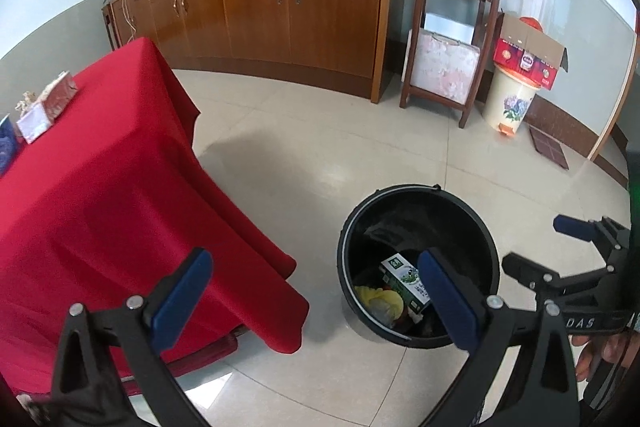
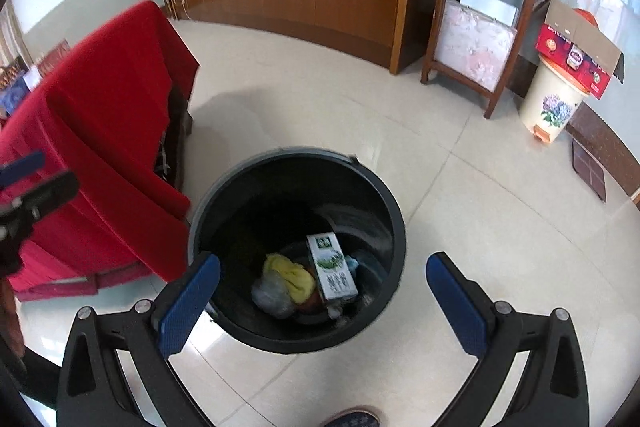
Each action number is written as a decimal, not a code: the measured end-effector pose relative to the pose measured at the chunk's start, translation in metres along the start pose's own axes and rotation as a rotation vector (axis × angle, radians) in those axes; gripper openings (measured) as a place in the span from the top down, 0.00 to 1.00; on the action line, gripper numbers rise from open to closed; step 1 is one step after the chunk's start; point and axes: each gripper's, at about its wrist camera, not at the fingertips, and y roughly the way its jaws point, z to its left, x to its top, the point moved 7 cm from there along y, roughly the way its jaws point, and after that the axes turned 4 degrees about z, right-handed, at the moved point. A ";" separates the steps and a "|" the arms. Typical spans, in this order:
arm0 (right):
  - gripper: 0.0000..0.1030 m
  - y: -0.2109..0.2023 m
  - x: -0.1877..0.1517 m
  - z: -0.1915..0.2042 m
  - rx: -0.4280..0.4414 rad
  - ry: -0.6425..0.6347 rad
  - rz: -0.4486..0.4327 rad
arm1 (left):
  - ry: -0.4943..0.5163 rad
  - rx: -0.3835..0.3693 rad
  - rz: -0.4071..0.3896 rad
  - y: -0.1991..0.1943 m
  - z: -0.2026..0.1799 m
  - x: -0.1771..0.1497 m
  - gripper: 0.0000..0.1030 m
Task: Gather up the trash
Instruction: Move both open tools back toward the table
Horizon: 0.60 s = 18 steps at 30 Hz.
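— Trash first: where does it lie in the left wrist view?
— At the bottom of the black bucket (image 1: 418,263) on the floor, just off the red-draped table's (image 1: 100,187) near corner. A green-and-white carton (image 1: 404,281) and something yellow (image 1: 378,297) show; the left gripper's (image 1: 316,301) right finger covers part of them.
— And its jaws?
— Spread wide, holding nothing. The right gripper (image 1: 540,247) enters at the frame's right edge, cut off, jaws also apart.
— The right wrist view?
— The right gripper (image 2: 323,295) hangs over the bucket (image 2: 296,251), wide and empty. Inside lie the carton (image 2: 332,267), a yellow cloth (image 2: 290,277) and a clear bag (image 2: 272,295); darker scraps beneath are hard to identify. The left gripper (image 2: 28,179) is blurred, clipped by the left edge.
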 end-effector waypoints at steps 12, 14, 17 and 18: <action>0.00 -0.042 0.031 0.067 0.079 -0.041 -0.111 | -0.049 0.044 -0.085 -0.048 0.040 0.008 0.00; 0.00 -0.048 0.035 0.079 0.092 -0.055 -0.128 | -0.062 0.055 -0.101 -0.056 0.051 0.009 0.00; 0.00 -0.059 0.043 0.104 0.123 -0.081 -0.161 | -0.085 0.077 -0.125 -0.069 0.069 0.009 0.00; 0.00 -0.062 0.046 0.115 0.148 -0.089 -0.167 | -0.097 0.083 -0.137 -0.075 0.078 0.009 0.00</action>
